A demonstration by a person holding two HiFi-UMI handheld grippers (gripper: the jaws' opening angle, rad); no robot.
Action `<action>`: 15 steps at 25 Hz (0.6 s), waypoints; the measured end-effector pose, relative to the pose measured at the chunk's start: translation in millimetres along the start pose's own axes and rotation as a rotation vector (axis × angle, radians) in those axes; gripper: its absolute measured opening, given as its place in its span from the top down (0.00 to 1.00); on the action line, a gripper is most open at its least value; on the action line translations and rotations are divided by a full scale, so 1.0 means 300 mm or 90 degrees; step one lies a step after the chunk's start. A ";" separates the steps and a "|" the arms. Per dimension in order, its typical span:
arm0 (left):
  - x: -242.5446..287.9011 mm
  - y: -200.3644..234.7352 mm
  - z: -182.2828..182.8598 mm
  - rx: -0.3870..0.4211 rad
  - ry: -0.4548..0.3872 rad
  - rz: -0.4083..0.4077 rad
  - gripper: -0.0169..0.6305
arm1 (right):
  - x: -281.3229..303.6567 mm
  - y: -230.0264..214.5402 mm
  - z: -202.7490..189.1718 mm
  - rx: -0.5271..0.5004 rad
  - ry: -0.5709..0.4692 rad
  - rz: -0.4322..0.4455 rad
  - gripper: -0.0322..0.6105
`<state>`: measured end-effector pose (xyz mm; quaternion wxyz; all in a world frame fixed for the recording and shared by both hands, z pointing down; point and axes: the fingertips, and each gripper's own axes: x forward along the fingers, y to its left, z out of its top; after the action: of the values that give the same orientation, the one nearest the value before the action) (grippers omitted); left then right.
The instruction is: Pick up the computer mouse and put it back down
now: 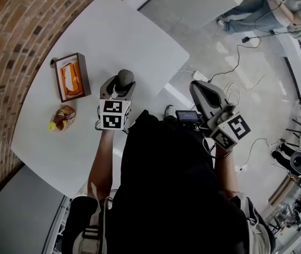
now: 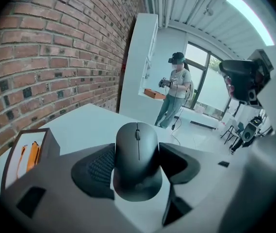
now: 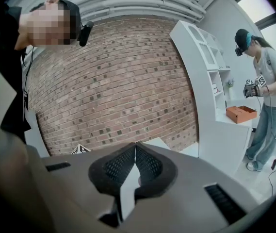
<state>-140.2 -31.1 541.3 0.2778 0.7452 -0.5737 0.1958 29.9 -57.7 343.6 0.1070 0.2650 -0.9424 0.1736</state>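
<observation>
A dark grey computer mouse point(image 2: 137, 159) sits clamped between the jaws of my left gripper point(image 2: 137, 165), lifted above the white table point(image 1: 113, 41). From the head view the mouse point(image 1: 124, 79) pokes out at the front of the left gripper point(image 1: 119, 87), over the table's near right part. My right gripper point(image 1: 206, 94) hangs off the table's right side, over the floor, and its jaws meet with nothing between them point(image 3: 135, 166).
An open wooden box point(image 1: 71, 76) with orange contents lies on the table's left, and a wrapped snack point(image 1: 63, 117) lies nearer me. Cables and a power strip point(image 1: 199, 76) trail on the floor. Another person point(image 1: 269, 7) stands far right near a white shelf point(image 3: 210, 101).
</observation>
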 end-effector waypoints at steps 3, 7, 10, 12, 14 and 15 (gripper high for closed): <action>0.038 0.004 -0.065 0.014 0.038 -0.001 0.51 | -0.016 -0.002 -0.012 0.005 0.003 -0.010 0.92; 0.076 0.017 -0.131 0.011 0.083 0.002 0.51 | -0.035 -0.013 -0.015 0.005 0.004 -0.026 0.92; 0.096 0.019 -0.167 -0.001 0.107 -0.001 0.51 | -0.055 -0.019 -0.014 0.007 0.003 -0.038 0.92; 0.108 0.020 -0.185 0.002 0.119 -0.002 0.51 | -0.066 -0.024 -0.016 0.010 0.002 -0.046 0.92; 0.123 0.023 -0.201 0.001 0.130 -0.005 0.51 | -0.076 -0.028 -0.018 0.013 0.001 -0.054 0.92; 0.130 0.024 -0.209 0.000 0.135 -0.005 0.51 | -0.082 -0.031 -0.019 0.014 0.001 -0.058 0.92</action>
<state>-135.0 -21.6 614.7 0.3382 0.7226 -0.5378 0.2724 56.0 -51.5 344.1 0.1127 0.3084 -0.9274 0.1791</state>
